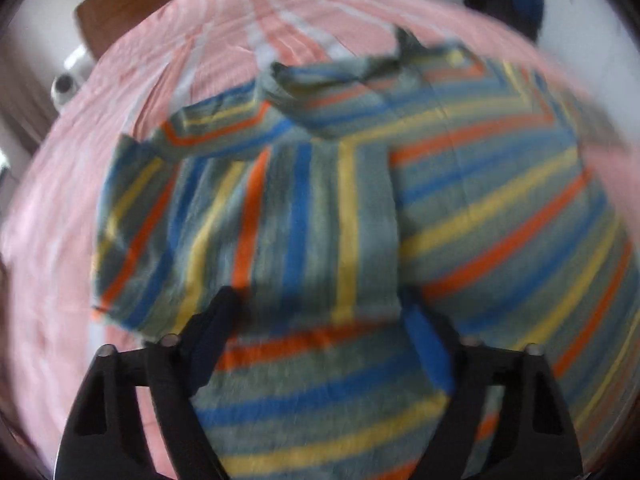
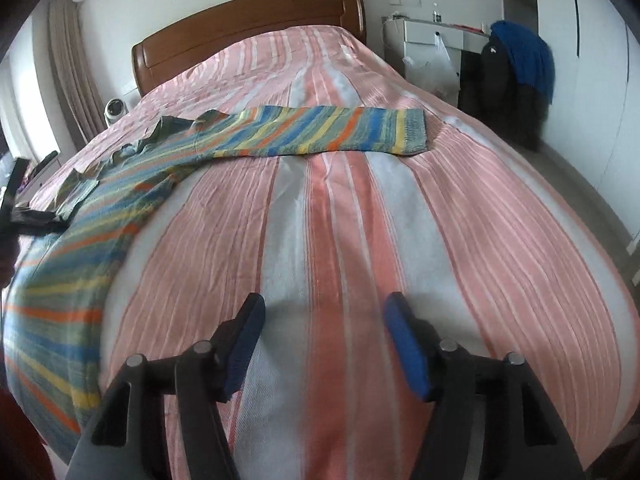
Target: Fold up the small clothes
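A small striped sweater [image 1: 460, 184], grey-green with blue, yellow and orange stripes, lies on a pink striped bed. In the left wrist view its left sleeve lies folded across the body. My left gripper [image 1: 320, 312] is open just above the sweater's lower part, fingers wide apart, holding nothing; the view is blurred. In the right wrist view the sweater [image 2: 100, 216] lies at the left, with one sleeve [image 2: 332, 132] stretched out to the right. My right gripper [image 2: 324, 344] is open and empty above bare bedspread, to the right of the sweater.
The pink and white striped bedspread [image 2: 344, 216] covers the bed, with a wooden headboard [image 2: 248, 20] at the far end. A white cabinet [image 2: 432, 48] and a chair with dark and blue clothes [image 2: 520, 72] stand at the right. A small white device [image 2: 116, 110] sits at the left.
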Demonstrator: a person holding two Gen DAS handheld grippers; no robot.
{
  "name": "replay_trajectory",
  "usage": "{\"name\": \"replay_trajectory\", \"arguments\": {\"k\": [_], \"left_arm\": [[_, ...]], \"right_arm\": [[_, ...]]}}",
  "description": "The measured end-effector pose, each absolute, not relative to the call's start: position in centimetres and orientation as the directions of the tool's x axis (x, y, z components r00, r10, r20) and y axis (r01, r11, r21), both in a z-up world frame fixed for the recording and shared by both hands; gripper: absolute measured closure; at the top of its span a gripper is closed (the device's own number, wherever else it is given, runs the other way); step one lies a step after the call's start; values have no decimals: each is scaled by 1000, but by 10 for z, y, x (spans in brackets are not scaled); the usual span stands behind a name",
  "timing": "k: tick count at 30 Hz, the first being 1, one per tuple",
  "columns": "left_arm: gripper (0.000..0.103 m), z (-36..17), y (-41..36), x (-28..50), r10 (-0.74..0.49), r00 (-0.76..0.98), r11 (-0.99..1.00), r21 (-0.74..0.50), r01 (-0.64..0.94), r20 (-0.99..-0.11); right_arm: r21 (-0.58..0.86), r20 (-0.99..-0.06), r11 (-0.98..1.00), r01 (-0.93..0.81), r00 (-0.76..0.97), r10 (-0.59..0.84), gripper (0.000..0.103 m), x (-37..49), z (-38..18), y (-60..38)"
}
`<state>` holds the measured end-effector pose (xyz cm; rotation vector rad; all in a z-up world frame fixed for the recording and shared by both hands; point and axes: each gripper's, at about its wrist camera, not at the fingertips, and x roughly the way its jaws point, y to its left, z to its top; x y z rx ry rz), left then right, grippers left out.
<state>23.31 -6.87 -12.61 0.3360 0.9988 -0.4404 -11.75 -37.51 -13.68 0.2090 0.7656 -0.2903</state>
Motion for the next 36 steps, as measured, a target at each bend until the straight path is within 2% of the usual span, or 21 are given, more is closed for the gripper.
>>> {"name": "replay_trajectory", "arguments": {"k": [1,2,4,7,9,12,16,21,23,26,27,28,30,32,36], "left_arm": [[93,-123,-63,236,-194,482,887,57,458,-855],[98,-119,-57,236,-176,494,904,59,424,-852],[99,-97,-28,240,-211,531,939,-19,344,-821],[100,-68,37,248,-192,603,980,-112,167,-774],[100,-57,94,255,-116,640,988,-155,-4,-759],[100,-66,175,263,50,615,961,-130,-245,-787],[101,-98,220,264,77,542,919,-151,-364,-837],[100,-130,219,269,88,513,901,-151,-406,-854],[98,-133,221,265,100,524,898,-150,-413,-846],[90,-129,226,258,91,531,907,-151,-394,-842],[79,-127,227,257,86,533,910,-152,-386,-842],[60,-123,229,254,93,533,914,-140,-381,-841],[39,-115,228,248,142,541,922,-89,-378,-829],[38,-101,223,235,133,573,944,-74,-323,-809],[31,-73,198,229,-26,605,988,-114,-108,-796]], "right_arm": [[75,-701,942,327,689,-184,38,-117,-137,-373],[70,-695,944,322,694,-186,37,-116,-137,-371],[74,-687,944,322,702,-186,37,-116,-138,-372],[78,-683,944,319,707,-183,35,-111,-139,-373],[73,-677,945,319,711,-188,34,-112,-140,-373],[60,-673,946,320,713,-198,32,-110,-142,-372],[46,-669,946,321,713,-209,31,-109,-143,-370],[38,-665,947,320,715,-215,31,-109,-144,-370],[37,-664,947,320,715,-216,31,-109,-144,-369],[33,-663,947,320,716,-219,30,-109,-145,-369],[32,-662,947,320,717,-220,30,-110,-145,-368],[31,-660,947,320,718,-221,30,-110,-145,-367],[30,-660,947,321,718,-223,30,-110,-145,-366],[30,-660,947,321,717,-222,30,-111,-145,-366],[25,-659,946,322,717,-227,30,-110,-145,-366]]}}
